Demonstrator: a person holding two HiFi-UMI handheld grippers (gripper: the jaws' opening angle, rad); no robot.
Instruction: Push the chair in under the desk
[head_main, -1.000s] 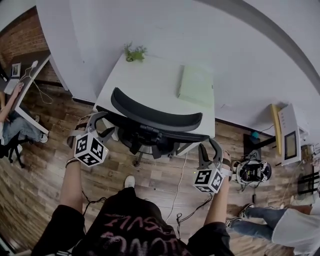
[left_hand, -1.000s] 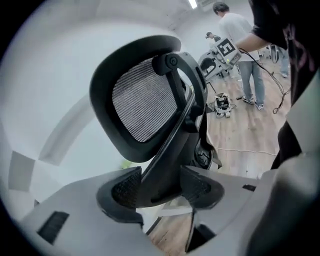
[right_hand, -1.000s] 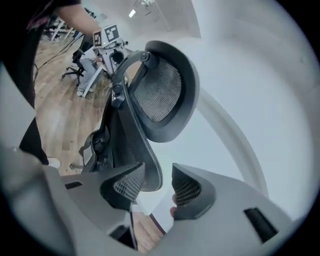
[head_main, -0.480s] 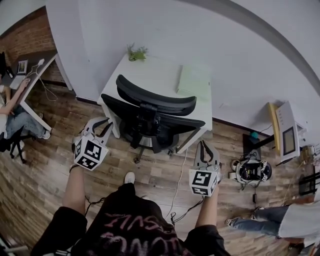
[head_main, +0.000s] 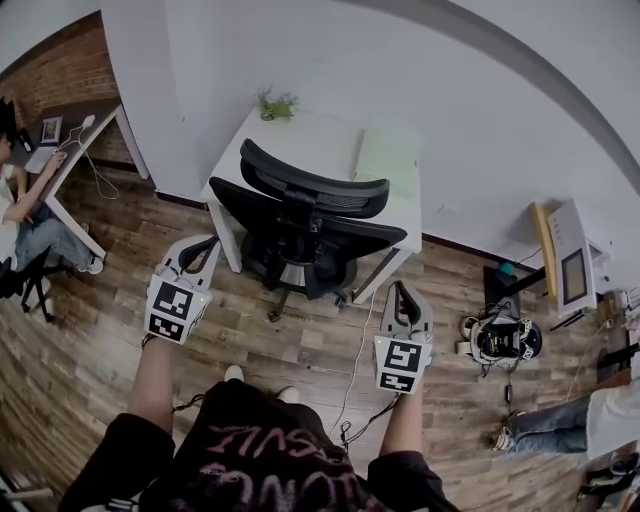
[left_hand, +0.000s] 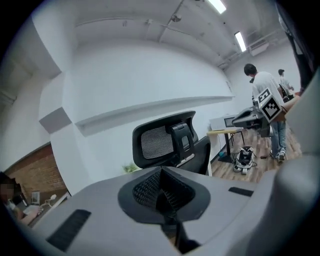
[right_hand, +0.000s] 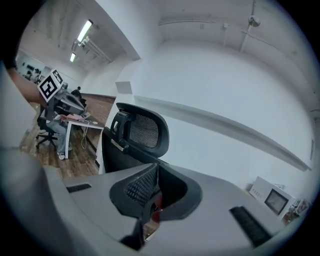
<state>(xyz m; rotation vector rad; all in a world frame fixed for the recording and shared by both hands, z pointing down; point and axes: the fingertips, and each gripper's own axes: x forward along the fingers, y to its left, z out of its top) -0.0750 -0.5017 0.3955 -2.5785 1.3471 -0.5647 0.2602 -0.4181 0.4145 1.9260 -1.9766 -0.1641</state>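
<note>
The black mesh-backed chair (head_main: 300, 215) stands with its seat under the white desk (head_main: 325, 145), backrest towards me. My left gripper (head_main: 200, 248) is off the chair's left side, not touching it. Its jaws have just been closing and meet with nothing between them (left_hand: 167, 200). My right gripper (head_main: 403, 292) is below the chair's right corner, also clear of it, shut and empty (right_hand: 150, 200). Each gripper view shows the chair's headrest (left_hand: 162, 140) (right_hand: 140, 132) ahead, and the other gripper's marker cube (left_hand: 270, 102) (right_hand: 48, 86) off to the side.
A green pad (head_main: 390, 160) and a small plant (head_main: 275, 105) sit on the desk. Cables (head_main: 355, 370) trail over the wooden floor. A helmet-like device (head_main: 500, 340) lies right of the chair. A seated person (head_main: 25, 220) works at another desk (head_main: 70, 150) at far left.
Both grippers have drawn back from the chair's backrest towards me, and their jaws have gone from open to shut. The chair sits further in under the desk.
</note>
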